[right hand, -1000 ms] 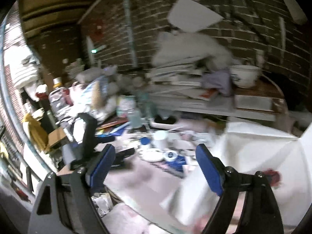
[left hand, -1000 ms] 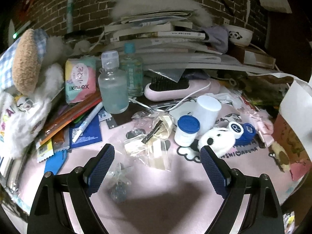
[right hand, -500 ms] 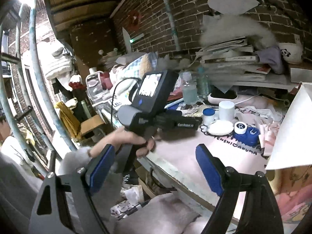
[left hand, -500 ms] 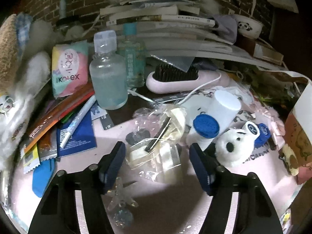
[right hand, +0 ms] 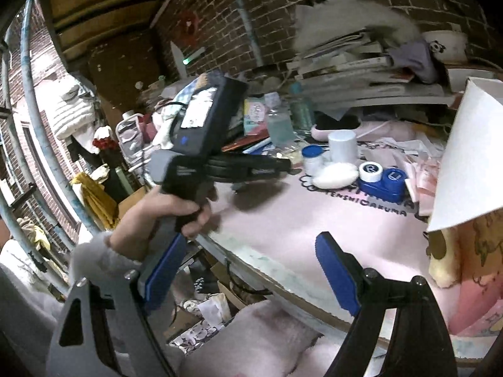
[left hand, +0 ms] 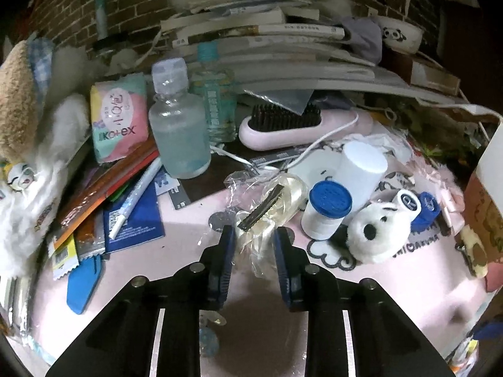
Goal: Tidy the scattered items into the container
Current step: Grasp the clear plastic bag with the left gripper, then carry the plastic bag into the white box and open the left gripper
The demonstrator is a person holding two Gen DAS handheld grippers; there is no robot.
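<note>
Left gripper [left hand: 253, 238]: nearly pressed together around the clear packet [left hand: 270, 216], which is seen lying lengthwise between the pads.
Right gripper [right hand: 248, 270]: held spread, empty, well apart.

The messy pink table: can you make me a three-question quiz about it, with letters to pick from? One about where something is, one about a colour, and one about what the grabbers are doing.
1. Where is the fluffy white panda toy?
A. Right of the blue-capped jar
B. On top of the books
C. Inside the clear bottle

2. What colour is the hairbrush body?
A. Green
B. Pink
C. Black

3. What is the left hand-held gripper doing?
A. Holding the clear bottle
B. Closing around the clear plastic packet
C. Resting on the panda toy

Answers:
1 A, the toy lies just right of the jar on the pink mat.
2 B, its body is pale pink with dark bristles.
3 B, the packet sits between its narrowed fingers; the right hand-held gripper is wide open and empty.
</note>
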